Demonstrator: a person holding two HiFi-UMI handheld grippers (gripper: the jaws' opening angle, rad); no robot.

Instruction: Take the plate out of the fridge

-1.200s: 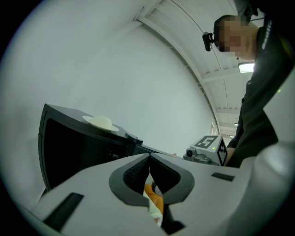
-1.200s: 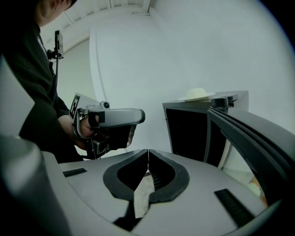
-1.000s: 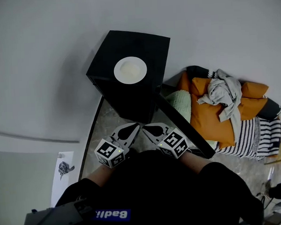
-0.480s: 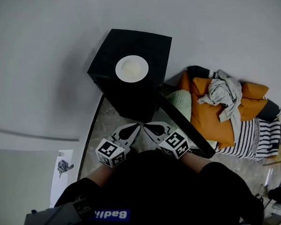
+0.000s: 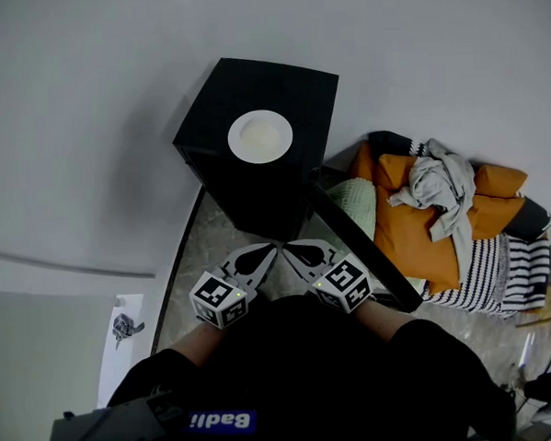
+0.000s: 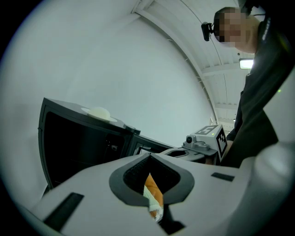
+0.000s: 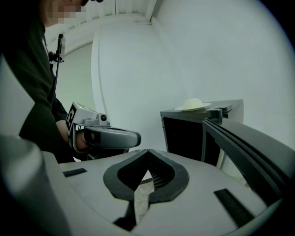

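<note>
A white plate [image 5: 260, 136] rests on top of the small black fridge [image 5: 255, 184], whose door [image 5: 360, 249] stands open to the right. The plate [image 6: 97, 113] shows in the left gripper view and the plate [image 7: 192, 104] in the right gripper view, both on the fridge top. My left gripper [image 5: 270, 249] and right gripper [image 5: 290, 249] are held side by side close to my body, well below the fridge. Both are shut with nothing between their jaws. The fridge interior [image 7: 182, 136] looks dark; I cannot see inside it.
A pile of orange cushions [image 5: 423, 226], a grey cloth [image 5: 435, 184] and a striped blanket [image 5: 499, 268] lies to the right of the fridge. White walls rise behind and to the left. The floor [image 5: 199, 260] in front of the fridge is speckled grey.
Nothing has moved apart from a slight shift of the head view; both grippers stay where they were.
</note>
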